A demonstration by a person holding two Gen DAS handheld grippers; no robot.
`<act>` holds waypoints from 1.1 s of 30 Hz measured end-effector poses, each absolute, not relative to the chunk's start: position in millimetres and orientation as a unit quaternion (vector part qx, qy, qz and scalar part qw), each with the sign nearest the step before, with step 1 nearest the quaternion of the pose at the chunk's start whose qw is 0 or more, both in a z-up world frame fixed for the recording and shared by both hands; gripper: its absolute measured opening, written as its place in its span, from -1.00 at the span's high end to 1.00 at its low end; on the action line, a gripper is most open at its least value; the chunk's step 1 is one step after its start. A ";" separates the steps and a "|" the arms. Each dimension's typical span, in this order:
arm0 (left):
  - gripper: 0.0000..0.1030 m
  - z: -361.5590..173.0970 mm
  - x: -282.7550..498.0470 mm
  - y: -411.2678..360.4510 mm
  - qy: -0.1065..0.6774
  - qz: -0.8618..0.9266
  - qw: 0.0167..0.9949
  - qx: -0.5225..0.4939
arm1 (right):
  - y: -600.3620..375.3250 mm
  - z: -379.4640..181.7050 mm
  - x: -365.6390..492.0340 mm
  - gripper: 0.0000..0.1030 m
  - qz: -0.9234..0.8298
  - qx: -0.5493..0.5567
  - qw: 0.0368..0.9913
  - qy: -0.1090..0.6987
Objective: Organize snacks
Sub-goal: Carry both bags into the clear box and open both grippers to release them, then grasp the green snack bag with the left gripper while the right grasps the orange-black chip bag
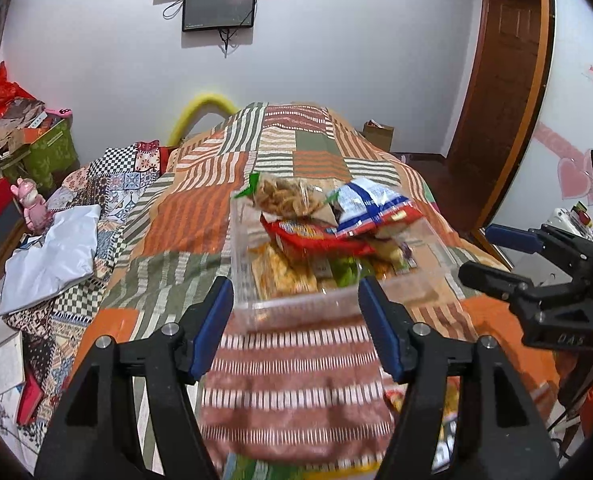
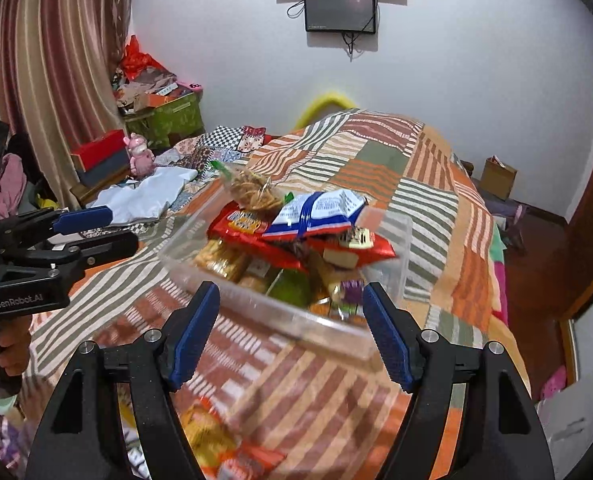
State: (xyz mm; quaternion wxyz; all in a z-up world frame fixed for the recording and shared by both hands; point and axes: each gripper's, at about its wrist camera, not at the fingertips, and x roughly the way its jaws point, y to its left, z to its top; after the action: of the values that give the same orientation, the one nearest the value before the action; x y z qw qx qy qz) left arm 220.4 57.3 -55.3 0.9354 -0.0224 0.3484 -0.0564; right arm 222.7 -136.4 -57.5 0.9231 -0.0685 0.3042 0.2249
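Snacks heaped in the clear plastic bin [image 1: 296, 308] at twelve o'clock: a red packet [image 1: 308, 236], a blue-and-white packet [image 1: 370, 208] and a bag of brown crisps [image 1: 284, 198]. It sits on the patchwork bedspread [image 1: 200, 216]. Left gripper [image 1: 296, 320] and right gripper [image 2: 292, 328] both gape, holding nothing. Two dark screens [image 1: 219, 7] on the wall.

Bedspread [image 1: 200, 216] orange/green striped patchwork; snack bag [image 1: 316, 236] red; pads [image 1: 212, 320] blue.
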 end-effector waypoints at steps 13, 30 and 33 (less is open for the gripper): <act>-0.40 -92.8 155.3 62.0 0.389 -0.041 0.920 -0.006 | -140.3 -94.4 168.7 -0.55 0.232 -0.037 0.913 0.333; -0.40 -161.1 117.6 94.3 0.459 -0.021 0.887 -0.047 | -113.3 -145.0 157.6 -0.63 0.239 -0.062 0.886 0.393; -0.42 -167.2 116.6 92.7 0.465 -0.032 0.883 -0.058 | -123.6 -147.1 156.4 -0.63 0.230 -0.052 0.886 0.400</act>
State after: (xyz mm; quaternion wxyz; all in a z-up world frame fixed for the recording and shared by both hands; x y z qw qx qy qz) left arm 116.6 92.7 -167.2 0.8826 -0.0579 0.4654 -0.0320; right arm 156.4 -123.6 -147.1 0.8856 -0.0518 0.4002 0.2300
